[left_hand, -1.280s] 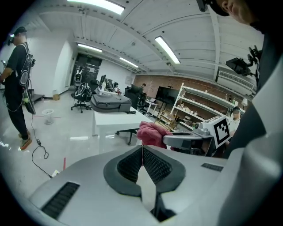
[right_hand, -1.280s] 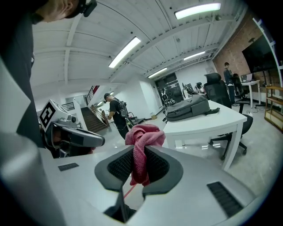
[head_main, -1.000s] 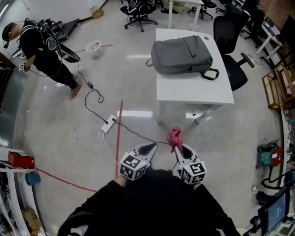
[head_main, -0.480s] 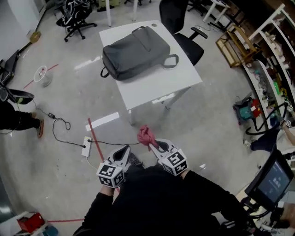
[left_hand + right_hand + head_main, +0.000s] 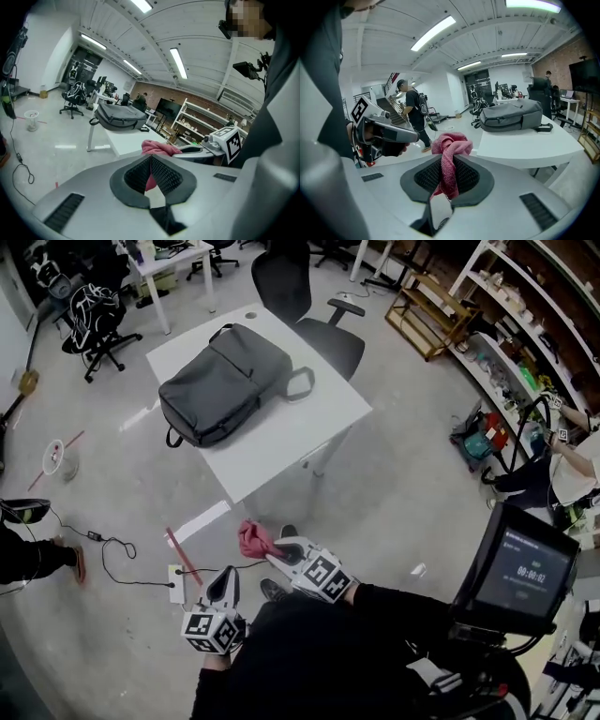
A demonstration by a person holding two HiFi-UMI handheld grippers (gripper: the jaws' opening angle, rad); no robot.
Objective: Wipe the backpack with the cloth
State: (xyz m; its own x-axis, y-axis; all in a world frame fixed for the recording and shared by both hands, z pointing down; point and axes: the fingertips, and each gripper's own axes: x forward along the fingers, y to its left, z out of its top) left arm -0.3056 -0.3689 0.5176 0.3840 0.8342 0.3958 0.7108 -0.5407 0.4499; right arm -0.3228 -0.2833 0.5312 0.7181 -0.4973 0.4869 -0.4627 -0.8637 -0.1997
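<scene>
Carrying a pink cloth (image 5: 251, 538) pinched tight in the right tool (image 5: 275, 549), seemingly ready for wiping, a person stood well apart from the white surface (image 5: 281, 442) where the grey backpack (image 5: 225, 382) lay flat, while the left tool (image 5: 225, 579) hung closed and empty.

The backpack (image 5: 225, 381) is grey and soft. It lies flat on the white table (image 5: 291, 442), with a loop handle sticking out at one end. The cloth (image 5: 251, 539) is pink and scrunched up. It is pinched in the right gripper (image 5: 272, 552), over the floor, well apart from the backpack.
</scene>
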